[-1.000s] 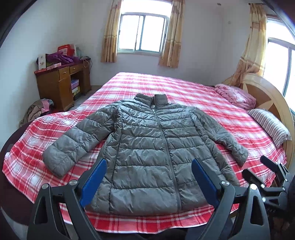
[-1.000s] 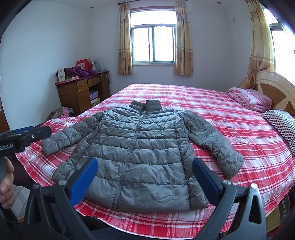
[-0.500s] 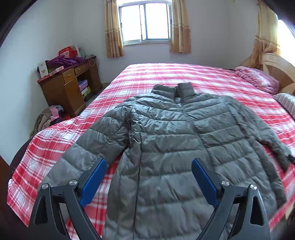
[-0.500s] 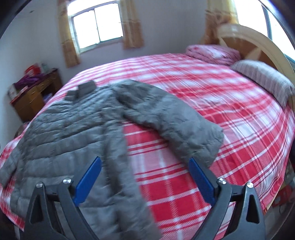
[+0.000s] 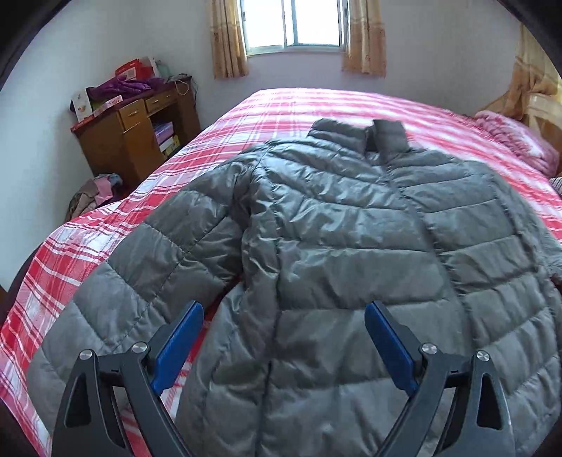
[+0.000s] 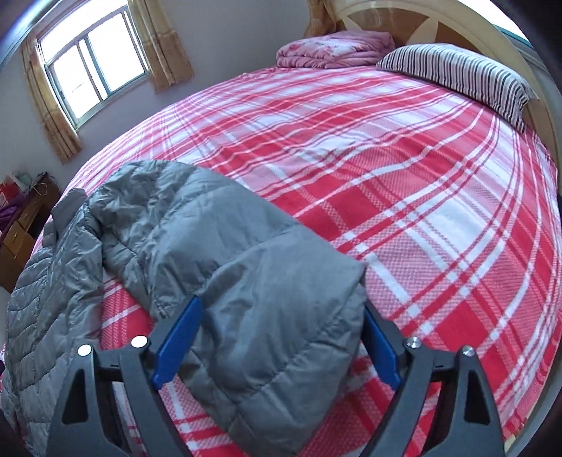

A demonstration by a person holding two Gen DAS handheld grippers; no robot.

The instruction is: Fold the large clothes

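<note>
A grey quilted puffer jacket lies flat, front up and zipped, on a bed with a red plaid sheet. My left gripper is open and hovers over the jacket's lower left body, beside its left sleeve. In the right wrist view my right gripper is open with its blue pads on either side of the right sleeve's cuff end. The jacket body lies at the left there.
A wooden desk with boxes and clothes stands left of the bed. A pink folded quilt and a striped pillow lie by the wooden headboard. Bare plaid sheet stretches right of the sleeve.
Both grippers have moved in closer over the bed. The left one now hangs low over the jacket's left side; the right one has swung to the right sleeve, whose cuff now sits between its pads.
</note>
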